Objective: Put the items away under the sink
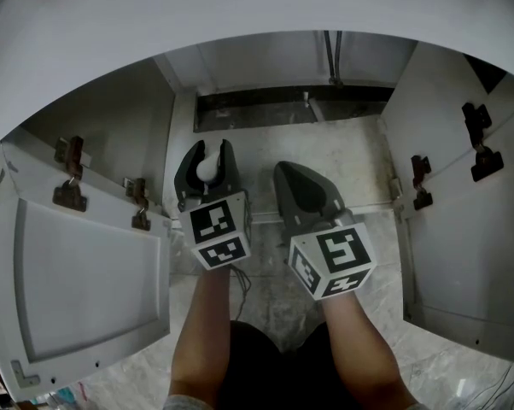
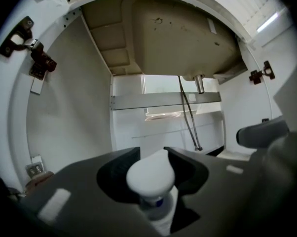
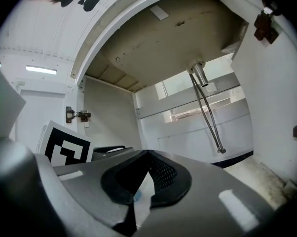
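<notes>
Under the sink, an open white cabinet (image 1: 347, 148) fills the head view. Its doors (image 1: 86, 272) are swung wide at both sides, and the basin's underside (image 2: 188, 33) is seen overhead.

Left of centre, the left gripper (image 1: 212, 146) has its jaws parted loosely round a white-capped bottle (image 2: 151, 177), apparently set on the cabinet floor. Just to its right, the right gripper (image 1: 287, 171) is closed tip to tip, with nothing clearly held.

If the left gripper is withdrawn crookedly, the cap could be snagged by a jaw and the bottle toppled.

Both forearms (image 1: 201, 331) are stretched forward side by side from the bottom edge, with the grippers held roughly level.
</notes>
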{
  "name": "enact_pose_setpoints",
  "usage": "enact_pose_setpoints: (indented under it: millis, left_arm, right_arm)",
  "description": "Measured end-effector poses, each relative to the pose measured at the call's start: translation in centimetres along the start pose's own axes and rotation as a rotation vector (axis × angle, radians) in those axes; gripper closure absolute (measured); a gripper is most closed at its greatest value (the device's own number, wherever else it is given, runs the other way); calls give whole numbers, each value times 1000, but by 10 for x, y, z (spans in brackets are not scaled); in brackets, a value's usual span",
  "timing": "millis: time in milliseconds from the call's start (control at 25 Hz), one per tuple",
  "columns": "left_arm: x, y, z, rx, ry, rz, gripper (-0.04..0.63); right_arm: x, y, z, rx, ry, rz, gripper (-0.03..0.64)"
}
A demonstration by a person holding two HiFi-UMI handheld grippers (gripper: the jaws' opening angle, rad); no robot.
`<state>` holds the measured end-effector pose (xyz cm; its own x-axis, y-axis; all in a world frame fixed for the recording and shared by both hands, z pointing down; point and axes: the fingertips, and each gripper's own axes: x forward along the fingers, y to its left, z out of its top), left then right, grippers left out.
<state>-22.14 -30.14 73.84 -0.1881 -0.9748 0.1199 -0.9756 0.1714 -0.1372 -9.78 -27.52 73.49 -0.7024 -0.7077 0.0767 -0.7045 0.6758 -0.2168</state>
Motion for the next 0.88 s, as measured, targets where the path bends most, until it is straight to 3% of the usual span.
enact_pose_setpoints:
  millis: [400, 880]
  left_arm:
    - [10, 7, -14, -57, 12, 9, 416]
    - [8, 4, -12, -52, -14, -2, 369]
  right_arm:
    - [1, -11, -8, 14, 11, -4, 618]
    - [4, -17, -13, 11, 20, -8, 618]
